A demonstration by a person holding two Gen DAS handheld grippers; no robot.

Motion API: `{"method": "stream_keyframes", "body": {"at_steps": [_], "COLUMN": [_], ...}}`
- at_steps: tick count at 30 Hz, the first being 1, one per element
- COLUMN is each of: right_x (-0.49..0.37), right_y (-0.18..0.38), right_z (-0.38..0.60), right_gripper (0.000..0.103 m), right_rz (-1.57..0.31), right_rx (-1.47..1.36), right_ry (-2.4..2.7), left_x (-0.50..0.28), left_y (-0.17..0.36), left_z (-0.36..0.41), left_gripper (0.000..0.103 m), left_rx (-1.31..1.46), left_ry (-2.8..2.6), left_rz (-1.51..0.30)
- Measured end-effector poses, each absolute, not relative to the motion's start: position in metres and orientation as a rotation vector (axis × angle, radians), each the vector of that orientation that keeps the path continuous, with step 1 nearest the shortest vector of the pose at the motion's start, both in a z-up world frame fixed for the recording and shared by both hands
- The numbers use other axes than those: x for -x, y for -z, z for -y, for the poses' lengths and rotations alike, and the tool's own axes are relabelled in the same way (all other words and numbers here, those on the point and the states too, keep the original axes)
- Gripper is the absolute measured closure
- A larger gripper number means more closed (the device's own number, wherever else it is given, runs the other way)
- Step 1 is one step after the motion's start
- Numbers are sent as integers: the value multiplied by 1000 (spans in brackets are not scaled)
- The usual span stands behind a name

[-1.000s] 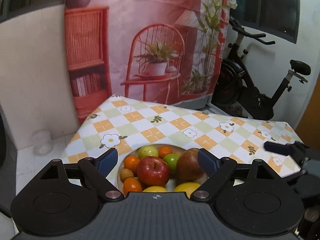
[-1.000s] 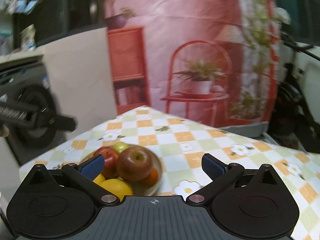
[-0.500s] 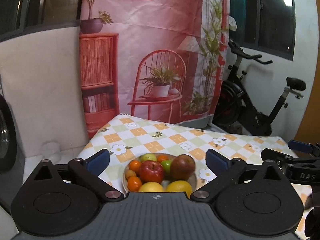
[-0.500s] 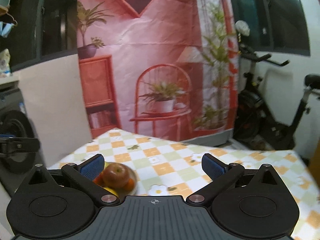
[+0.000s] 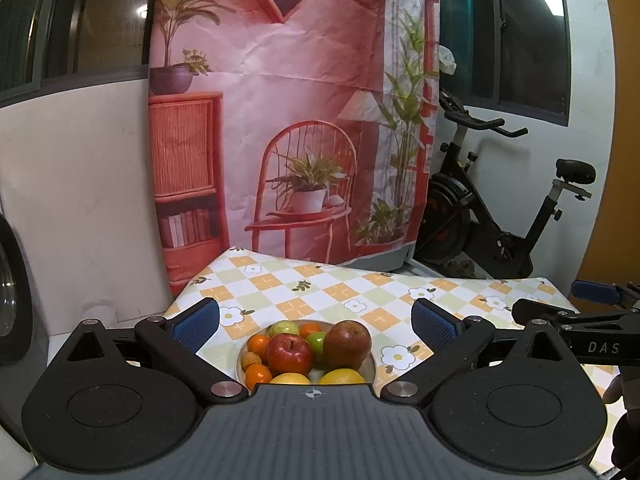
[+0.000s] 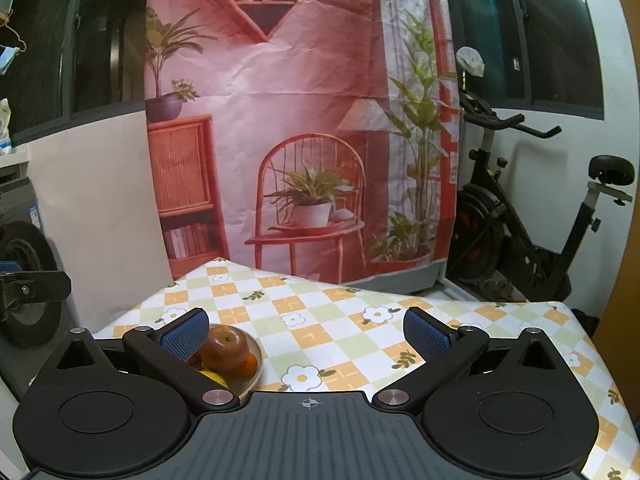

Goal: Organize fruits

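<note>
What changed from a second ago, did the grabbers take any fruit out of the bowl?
No fruit was taken. Both grabbers pulled back and up from the bowl, so it looks smaller and farther off now. The left gripper opened a little wider; the right gripper stayed open. Both are empty. The red apple, the brownish apple, the oranges and the lemons lie in the bowl as before, on the checked tablecloth.

A checked, flower-printed cloth (image 5: 360, 292) covers the worktop. Behind it hangs a pink backdrop (image 5: 296, 92) printed with a red chair, potted plants and a bookcase. An exercise bike (image 5: 500, 216) stands to its right, below dark windows (image 5: 524, 32). A white wall (image 5: 80, 184) lies left.
</note>
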State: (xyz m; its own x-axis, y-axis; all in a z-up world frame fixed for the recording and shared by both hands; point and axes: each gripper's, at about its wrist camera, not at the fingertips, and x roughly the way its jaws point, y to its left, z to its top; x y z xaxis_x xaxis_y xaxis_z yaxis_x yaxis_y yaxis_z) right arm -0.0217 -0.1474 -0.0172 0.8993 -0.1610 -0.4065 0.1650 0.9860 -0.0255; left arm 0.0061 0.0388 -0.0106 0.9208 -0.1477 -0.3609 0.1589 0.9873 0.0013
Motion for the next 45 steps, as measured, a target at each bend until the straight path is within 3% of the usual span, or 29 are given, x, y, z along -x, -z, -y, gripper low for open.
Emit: {"method": "stream_keyframes", "body": {"at_steps": [45], "right_x": [30], "right_y": [13], "right_z": [148], "right_gripper": [0], "right_rz": [-406], "right_rx": [-21], "right_ry": [170], "left_x": [2], "left_y": [8], "left_z": [-36], "left_gripper": [0], "left_rx": [-48], "left_ry": [137], "left_rz": [-353]}}
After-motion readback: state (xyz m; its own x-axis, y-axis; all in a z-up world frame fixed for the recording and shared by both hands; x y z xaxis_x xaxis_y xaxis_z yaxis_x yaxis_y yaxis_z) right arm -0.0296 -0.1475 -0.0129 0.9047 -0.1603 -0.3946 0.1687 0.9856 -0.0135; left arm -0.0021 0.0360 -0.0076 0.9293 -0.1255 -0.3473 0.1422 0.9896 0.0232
